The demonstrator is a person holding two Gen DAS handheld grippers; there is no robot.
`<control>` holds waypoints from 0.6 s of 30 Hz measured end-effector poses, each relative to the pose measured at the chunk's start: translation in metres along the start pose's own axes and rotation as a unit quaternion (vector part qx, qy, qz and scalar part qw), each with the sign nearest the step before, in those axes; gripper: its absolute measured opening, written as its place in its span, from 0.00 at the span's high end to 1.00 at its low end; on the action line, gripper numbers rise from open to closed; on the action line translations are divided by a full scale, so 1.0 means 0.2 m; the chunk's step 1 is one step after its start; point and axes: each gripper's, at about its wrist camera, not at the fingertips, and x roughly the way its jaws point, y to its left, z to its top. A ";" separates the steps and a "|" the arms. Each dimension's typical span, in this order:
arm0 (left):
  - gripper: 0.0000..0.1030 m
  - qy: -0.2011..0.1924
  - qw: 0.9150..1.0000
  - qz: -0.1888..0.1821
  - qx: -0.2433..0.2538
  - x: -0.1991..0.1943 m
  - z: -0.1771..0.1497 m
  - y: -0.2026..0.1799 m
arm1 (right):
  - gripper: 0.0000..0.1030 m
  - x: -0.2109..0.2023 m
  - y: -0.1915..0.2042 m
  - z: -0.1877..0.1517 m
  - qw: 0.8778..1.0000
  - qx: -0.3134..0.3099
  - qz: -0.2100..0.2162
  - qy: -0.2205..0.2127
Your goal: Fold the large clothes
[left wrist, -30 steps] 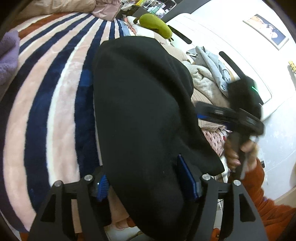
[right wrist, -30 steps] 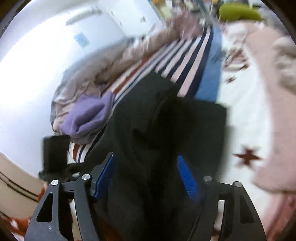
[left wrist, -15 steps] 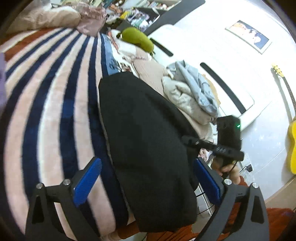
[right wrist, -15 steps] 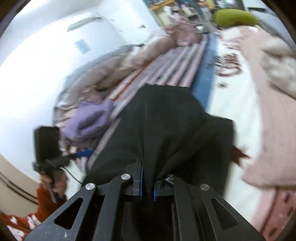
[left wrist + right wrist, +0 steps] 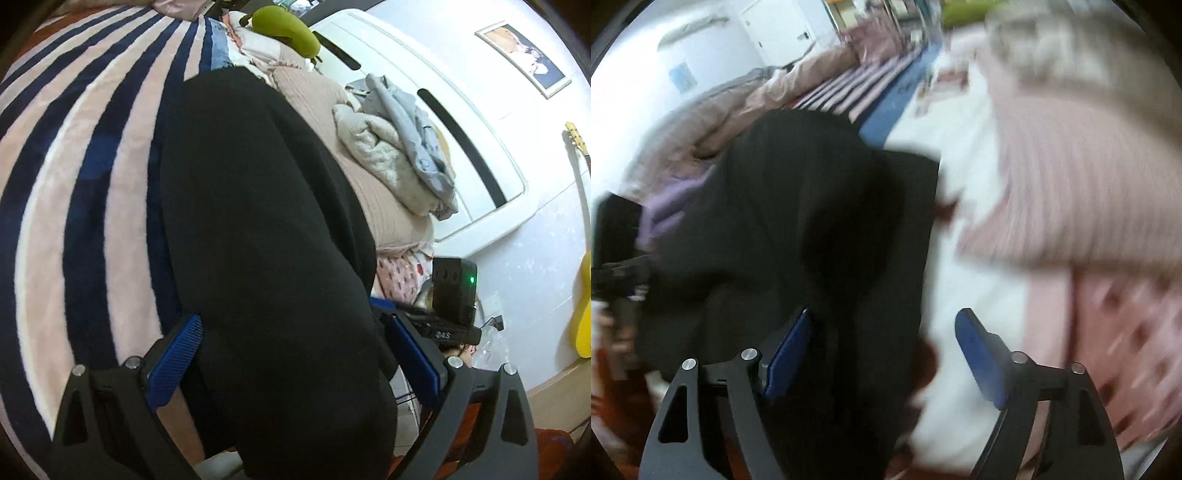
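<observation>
only "d&s" on right hand-held gripper (image 5: pixel 452 334)

black garment (image 5: pixel 258 221), navy-pink striped blanket (image 5: pixel 92 166)

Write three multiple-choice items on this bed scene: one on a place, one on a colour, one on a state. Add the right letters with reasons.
1. Where does the black garment lie?
A. on the striped blanket
B. on the floor
C. on a chair

2. What colour are the gripper pads?
A. red
B. blue
C. green

3. How is the left gripper?
A. shut on a pillow
B. shut on nothing
C. open

Key: 1 A, stripes show beside the garment; 2 B, both views show blue pads; 3 C, the pads stand far apart.
</observation>
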 end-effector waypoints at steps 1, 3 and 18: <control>0.04 0.001 1.000 0.007 0.001 0.02 0.00 0.00 | 0.39 0.01 -0.02 -0.04 1.000 0.018 0.021 0.003; 0.05 0.005 1.000 0.025 0.010 0.06 -0.01 -0.01 | 0.42 0.00 -0.04 -0.08 0.999 0.035 0.037 -0.011; 0.41 -0.006 0.999 -0.019 -0.050 -0.01 -0.12 0.29 | 0.33 0.08 -0.06 -0.45 0.957 0.211 0.193 -0.053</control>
